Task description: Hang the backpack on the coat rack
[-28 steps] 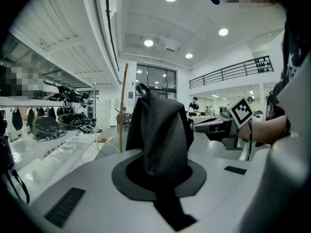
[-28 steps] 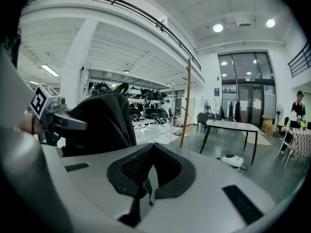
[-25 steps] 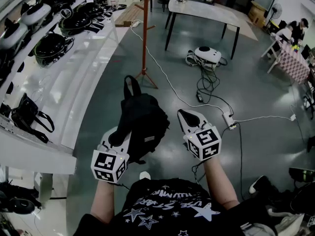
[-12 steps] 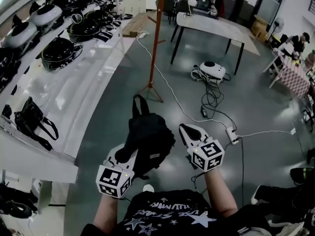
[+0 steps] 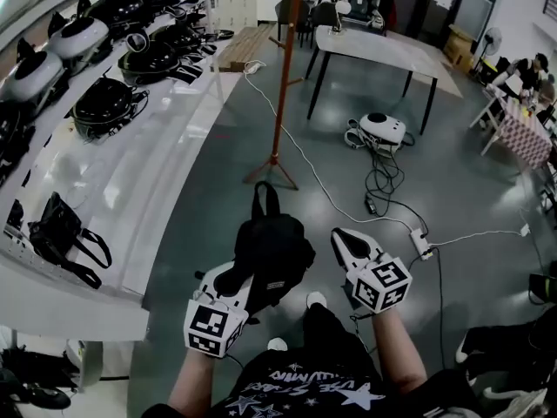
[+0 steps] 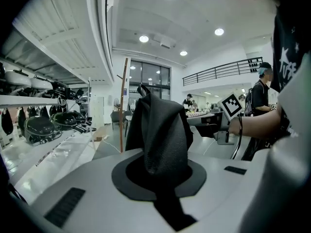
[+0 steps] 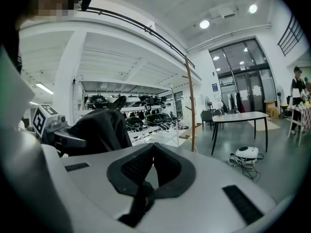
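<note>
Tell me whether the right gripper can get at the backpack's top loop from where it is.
Probably yes. The right gripper, shut and empty, hangs beside the backpack that the left gripper holds; nothing lies between it and the top loop. It would need to open first.

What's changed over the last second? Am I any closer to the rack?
The person has walked forward: the coat rack stands nearer in the head view, and both grippers and the backpack came along. Nothing was grasped or released. The left gripper stays shut on the backpack; the right gripper stays shut and empty.
</note>
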Demonstrator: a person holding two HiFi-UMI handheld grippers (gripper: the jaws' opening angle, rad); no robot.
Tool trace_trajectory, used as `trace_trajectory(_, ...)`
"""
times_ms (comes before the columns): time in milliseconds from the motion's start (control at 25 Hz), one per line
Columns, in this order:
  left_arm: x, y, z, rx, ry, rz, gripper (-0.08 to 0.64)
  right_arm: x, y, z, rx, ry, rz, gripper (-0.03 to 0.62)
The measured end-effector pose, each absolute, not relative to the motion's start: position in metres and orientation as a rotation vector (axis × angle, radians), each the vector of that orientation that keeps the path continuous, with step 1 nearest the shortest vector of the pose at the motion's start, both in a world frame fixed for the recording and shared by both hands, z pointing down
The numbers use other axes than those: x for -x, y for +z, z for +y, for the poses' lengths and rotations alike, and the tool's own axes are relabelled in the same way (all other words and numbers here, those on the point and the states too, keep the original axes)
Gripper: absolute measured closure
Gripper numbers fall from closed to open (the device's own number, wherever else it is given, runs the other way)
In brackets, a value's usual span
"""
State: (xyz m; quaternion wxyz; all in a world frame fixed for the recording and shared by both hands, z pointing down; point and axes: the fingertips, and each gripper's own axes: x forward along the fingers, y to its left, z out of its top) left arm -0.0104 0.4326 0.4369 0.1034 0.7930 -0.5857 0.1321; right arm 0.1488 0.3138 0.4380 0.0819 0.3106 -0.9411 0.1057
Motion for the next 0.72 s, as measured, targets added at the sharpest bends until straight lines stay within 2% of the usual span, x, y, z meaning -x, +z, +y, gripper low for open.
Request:
trace_trajectory(320, 0.033, 0.438, 0.334, -2.316, 0.399, -1.745, 0.506, -0.127, 0.459, 0.214, -0.905, 0.389, -2.846, 0.580)
trace_trajectory(720, 0.033, 0.417, 0.157, -2.317, 0.381, -1.752, 0.506, -0.122, 0.450, 0.032, -0.842, 0.421, -2.929, 0.580)
